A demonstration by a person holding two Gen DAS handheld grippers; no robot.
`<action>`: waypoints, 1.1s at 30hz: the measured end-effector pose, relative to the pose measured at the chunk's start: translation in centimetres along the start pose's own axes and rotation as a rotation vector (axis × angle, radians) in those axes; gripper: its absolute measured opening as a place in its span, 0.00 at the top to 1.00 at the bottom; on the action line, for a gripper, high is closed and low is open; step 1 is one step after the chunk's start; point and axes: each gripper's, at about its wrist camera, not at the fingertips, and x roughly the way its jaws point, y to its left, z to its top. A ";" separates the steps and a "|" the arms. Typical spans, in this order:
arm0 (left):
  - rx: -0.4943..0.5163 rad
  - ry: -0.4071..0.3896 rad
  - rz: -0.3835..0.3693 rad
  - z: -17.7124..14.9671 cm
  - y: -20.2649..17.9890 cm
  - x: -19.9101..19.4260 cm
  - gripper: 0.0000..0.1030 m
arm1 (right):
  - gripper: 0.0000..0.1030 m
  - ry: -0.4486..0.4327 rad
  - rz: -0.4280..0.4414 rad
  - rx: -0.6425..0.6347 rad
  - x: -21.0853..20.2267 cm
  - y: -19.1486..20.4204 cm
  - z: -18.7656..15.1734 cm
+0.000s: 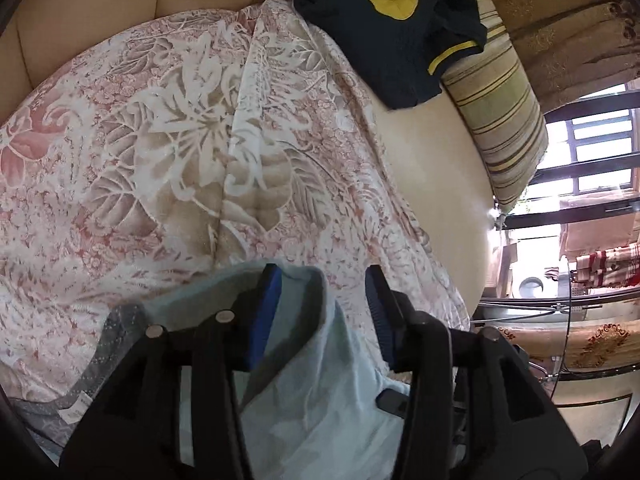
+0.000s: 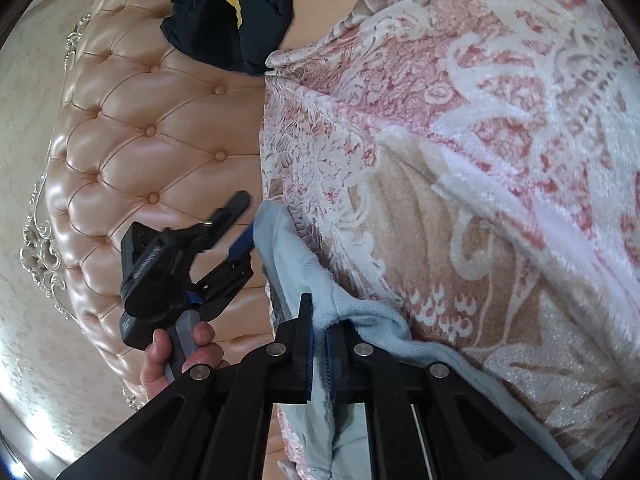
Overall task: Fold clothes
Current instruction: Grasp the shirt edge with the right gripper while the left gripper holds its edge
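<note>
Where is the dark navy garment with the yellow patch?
The navy garment lies at the far end of the sofa, beyond the floral blanket, beside the striped cushion.

So there's a pale blue garment (image 1: 304, 380), soft knit-looking fabric, bunched up at the 6 o'clock edge of the left wrist view, lying on a pink and beige floral blanket (image 1: 168, 152). A grey patterned bit with a white tag peeks out at about 8 o'clock. In the right wrist view the same blue piece (image 2: 296, 276) runs from the centre down to 6 o'clock as a rumpled strip along the blanket's edge. The other garment is dark navy with yellow trim (image 1: 400, 36), crumpled in a heap at 12 o'clock, well apart from the blue one.
</note>
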 end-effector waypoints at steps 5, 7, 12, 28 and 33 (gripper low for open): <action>0.086 0.100 0.062 -0.3 -1.5 1.9 0.55 | 0.96 -0.006 -0.002 0.008 -0.1 -0.5 0.0; 0.128 0.118 0.105 -0.2 -2.0 2.7 1.00 | 0.96 -0.010 -0.005 0.006 0.1 -0.2 -0.1; 0.161 0.093 0.117 0.4 -2.9 3.0 0.99 | 0.96 -0.038 -0.033 -0.009 0.2 0.5 -0.1; -0.004 -0.056 0.080 -0.6 -1.2 -1.3 0.36 | 0.91 -0.080 -0.151 -0.122 -1.3 2.4 -1.7; -0.003 -0.327 0.126 -5.0 -2.0 -12.3 0.36 | 0.60 -0.059 -0.122 -0.139 -5.2 2.3 -3.7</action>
